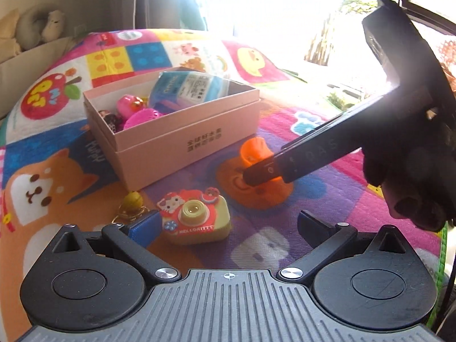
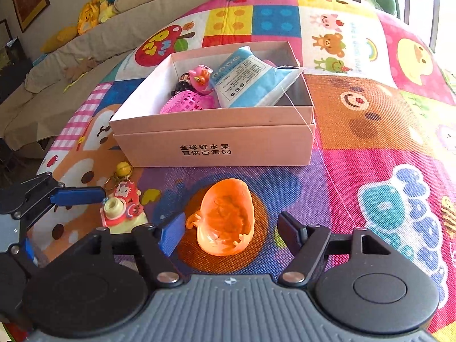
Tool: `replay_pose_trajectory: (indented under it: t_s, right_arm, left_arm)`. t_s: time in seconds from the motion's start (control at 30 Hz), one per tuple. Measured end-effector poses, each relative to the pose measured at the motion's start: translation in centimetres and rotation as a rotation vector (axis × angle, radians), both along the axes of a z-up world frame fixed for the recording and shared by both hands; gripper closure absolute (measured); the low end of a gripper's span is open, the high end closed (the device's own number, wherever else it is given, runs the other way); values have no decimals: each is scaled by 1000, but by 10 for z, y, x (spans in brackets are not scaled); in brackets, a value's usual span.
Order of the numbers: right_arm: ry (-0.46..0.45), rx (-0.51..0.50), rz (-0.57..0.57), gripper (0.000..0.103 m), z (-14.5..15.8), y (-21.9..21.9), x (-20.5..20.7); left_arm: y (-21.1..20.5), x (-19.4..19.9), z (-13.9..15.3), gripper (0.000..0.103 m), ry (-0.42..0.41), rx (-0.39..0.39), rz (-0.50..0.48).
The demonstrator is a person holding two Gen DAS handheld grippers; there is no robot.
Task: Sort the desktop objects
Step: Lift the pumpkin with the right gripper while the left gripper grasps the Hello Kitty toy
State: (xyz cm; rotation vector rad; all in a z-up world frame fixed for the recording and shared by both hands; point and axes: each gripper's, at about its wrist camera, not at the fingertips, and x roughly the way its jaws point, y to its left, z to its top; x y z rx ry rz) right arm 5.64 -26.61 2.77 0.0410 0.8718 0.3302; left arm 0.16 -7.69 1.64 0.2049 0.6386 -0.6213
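Note:
A pink open box [image 1: 182, 139] [image 2: 216, 139] stands on the colourful play mat; it holds a blue packet [image 2: 245, 79], a pink mesh ball [image 2: 188, 102] and small pink toys. An orange translucent toy [image 2: 225, 219] [image 1: 256, 151] lies on the mat in front of the box. My right gripper [image 2: 230, 228] is open with its fingers on either side of the orange toy. A Hello Kitty toy camera [image 1: 196, 216] [image 2: 122, 211] lies left of it, with a yellow bell keyring [image 1: 131, 202] beside. My left gripper [image 1: 225, 228] is open around the camera.
The play mat [image 2: 370, 142] covers the surface. A beige sofa with plush toys [image 2: 97, 8] stands behind at the left. Bright window glare fills the top of the left wrist view. The right gripper's body [image 1: 399, 114] crosses the right of the left wrist view.

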Motion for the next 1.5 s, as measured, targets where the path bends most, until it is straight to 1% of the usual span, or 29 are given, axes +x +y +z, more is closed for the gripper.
replay_pose_trajectory:
  t_s: [0.07, 0.13, 0.2, 0.27, 0.3, 0.33, 0.4, 0.43, 0.47, 0.5, 0.57, 0.63, 0.73, 0.9, 0.97, 1.0, 1.03, 1.07, 1.13, 1.2, 1.27, 1.3, 1.4, 1.5]
  right_arm:
    - [2, -2, -3, 29, -1, -1, 1]
    - [3, -7, -4, 29, -2, 0, 1]
    - [2, -8, -5, 28, -3, 0, 0]
    - [-4, -10, -7, 28, -2, 0, -1]
    - [-9, -14, -8, 28, -1, 0, -2]
    - [-18, -20, -9, 28, 0, 0, -4]
    - [-32, -33, -5, 28, 3, -1, -7]
    - [-36, -37, -1, 28, 4, 0, -7]
    - [-37, -40, 7, 27, 4, 1, -8]
    - [-37, -41, 13, 27, 4, 2, -9]
    - [-31, -43, 28, 27, 3, 5, -10]
    - [-27, -56, 42, 27, 1, 9, -11]
    - [-43, -104, 65, 27, -3, 19, -13]
    - [-76, -151, 98, 27, -5, 27, -14]
    - [-77, -150, 91, 28, -4, 27, -10]
    - [-75, -148, 88, 30, -4, 27, -7]
    - [-69, -144, 84, 37, -4, 26, -5]
    - [-55, -139, 85, 46, -5, 26, -3]
    - [-44, -139, 83, 50, -3, 28, -2]
    - [-23, -133, 91, 50, -1, 31, -4]
    - [-8, -157, 95, 50, 0, 37, -8]
    - [0, -171, 103, 50, 0, 40, -12]
    - [-6, -189, 136, 50, 12, 46, -29]
    - [-55, -197, 173, 50, 34, 50, -53]
  left_arm:
    - [-5, 0, -2, 0, -14, 49, 59]
    - [-6, 8, -5, 0, -1, 78, 139]
    - [-2, 19, -7, 0, 43, 62, 196]
    - [0, 24, -8, 1, 75, 31, 224]
    - [0, 25, -7, 5, 74, 24, 225]
    - [-2, 24, -8, 14, 70, 26, 224]
    - [-7, 24, -9, 21, 57, 42, 229]
    - [-8, 24, -9, 22, 48, 53, 233]
    - [-9, 23, -9, 29, 40, 55, 235]
    - [-8, 21, -8, 42, 36, 51, 232]
    - [-5, 16, -4, 42, 35, 53, 237]
    - [2, 8, -3, 42, 20, 79, 259]
    - [22, -6, -4, 41, 19, 111, 302]
    - [58, -22, 0, 38, 35, 118, 380]
    - [67, -25, 1, 34, 48, 102, 387]
    - [70, -26, 1, 29, 53, 91, 384]
    - [70, -26, 0, 26, 57, 84, 381]
    - [70, -25, 0, 25, 61, 79, 382]
    - [69, -20, -1, 24, 65, 69, 387]
    - [67, -15, -2, 25, 73, 59, 392]
    - [66, -12, -1, 33, 72, 58, 396]
    - [65, -13, 0, 41, 68, 65, 401]
    - [65, -22, 6, 41, 74, 64, 398]
    - [61, -39, 18, 41, 40, 66, 374]
